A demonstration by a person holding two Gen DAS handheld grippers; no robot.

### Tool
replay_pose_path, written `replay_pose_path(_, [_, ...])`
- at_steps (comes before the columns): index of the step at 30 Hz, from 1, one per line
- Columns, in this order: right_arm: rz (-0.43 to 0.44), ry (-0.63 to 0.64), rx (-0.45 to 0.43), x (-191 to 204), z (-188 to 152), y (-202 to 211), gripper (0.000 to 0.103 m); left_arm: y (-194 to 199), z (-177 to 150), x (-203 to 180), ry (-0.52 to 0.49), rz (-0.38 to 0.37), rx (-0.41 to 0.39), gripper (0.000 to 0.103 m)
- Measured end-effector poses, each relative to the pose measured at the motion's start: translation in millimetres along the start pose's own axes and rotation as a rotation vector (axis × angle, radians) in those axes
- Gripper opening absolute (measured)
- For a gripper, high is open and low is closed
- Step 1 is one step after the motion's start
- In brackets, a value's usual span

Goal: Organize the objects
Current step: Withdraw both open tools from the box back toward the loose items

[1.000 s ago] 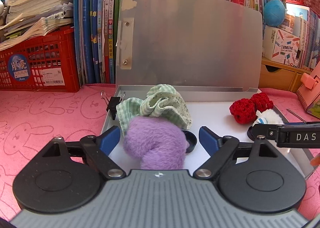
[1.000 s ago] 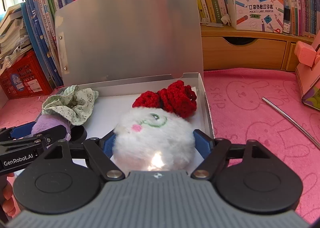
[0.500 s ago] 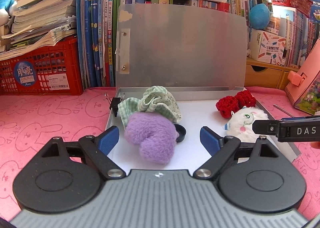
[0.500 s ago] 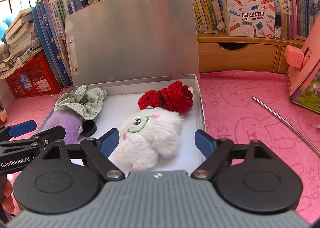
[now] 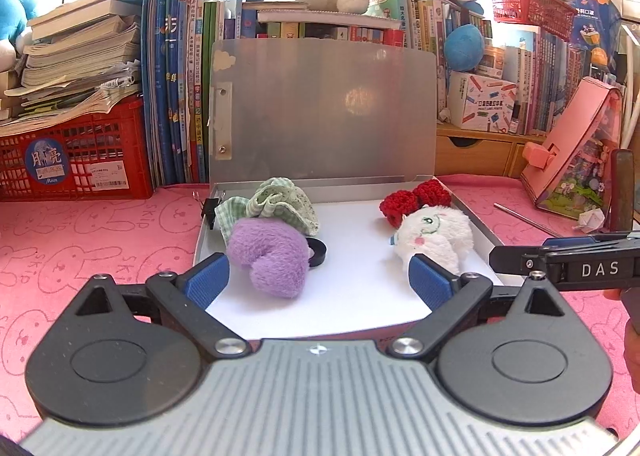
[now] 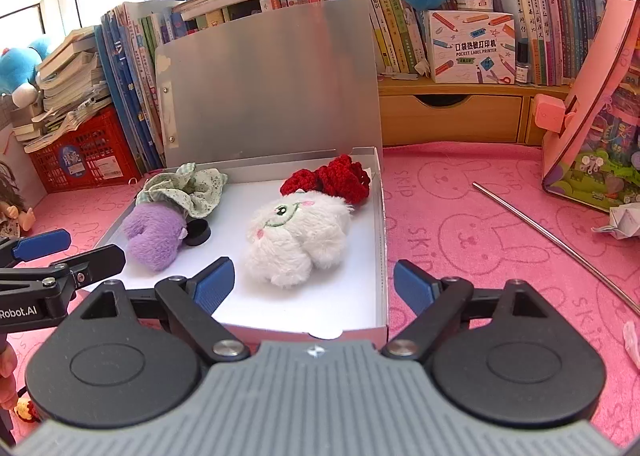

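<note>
An open box (image 5: pixel 360 256) with an upright silver lid (image 5: pixel 320 107) holds a purple plush (image 5: pixel 272 256), a green fabric scrunchie (image 5: pixel 276 203), a small black cap (image 5: pixel 318 252), a red crochet bow (image 5: pixel 416 197) and a white plush toy (image 5: pixel 432 234). My left gripper (image 5: pixel 319 278) hovers over the box's near edge, its jaws opening with nothing between them; the purple plush lies just beyond its left fingertip. My right gripper (image 6: pixel 314 286) hangs before the white plush toy (image 6: pixel 298 236), its jaws also opening and empty. Each gripper shows at the edge of the other's view.
A red crate (image 5: pixel 76 159) under stacked books stands at the left, with a book row behind. On the pink mat lie a binder clip (image 5: pixel 209 211), a metal rod (image 6: pixel 552 240) and crumpled paper (image 6: pixel 624 219). At the right stand a pink box (image 5: pixel 576 147) and a wooden drawer unit (image 6: pixel 448 115).
Both grippers drew back and upward from the box while their jaws widened. The purple plush and the white plush, earlier between the fingers, now lie beyond the fingertips.
</note>
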State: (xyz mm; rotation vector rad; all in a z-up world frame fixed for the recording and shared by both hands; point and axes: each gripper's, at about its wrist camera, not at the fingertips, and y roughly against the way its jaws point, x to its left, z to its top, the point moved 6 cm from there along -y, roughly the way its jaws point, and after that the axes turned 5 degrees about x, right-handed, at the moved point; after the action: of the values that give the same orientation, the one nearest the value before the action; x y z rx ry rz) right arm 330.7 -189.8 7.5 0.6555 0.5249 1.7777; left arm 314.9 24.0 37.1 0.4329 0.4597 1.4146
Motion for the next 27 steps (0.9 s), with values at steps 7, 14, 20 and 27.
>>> replay_pose_path(7, [0.014,0.009,-0.030,0.6,-12.2,27.0,0.093,27.4,-8.6,-9.3,0.006,-0.019,-0.008,0.098])
replay_pose_path(14, [0.021,0.046,-0.035,2.8,-31.7,48.7,0.093,56.1,-22.4,-15.9,0.015,-0.050,-0.029,0.098])
replay_pose_path(20, [0.011,0.073,-0.037,4.3,-50.7,61.7,0.093,77.3,-40.9,-21.7,0.009,-0.068,-0.040,0.098])
replay_pose_path(27, [0.003,0.073,-0.030,2.5,-71.7,70.2,0.093,100.5,-62.6,-34.1,-0.013,-0.072,-0.071,0.098])
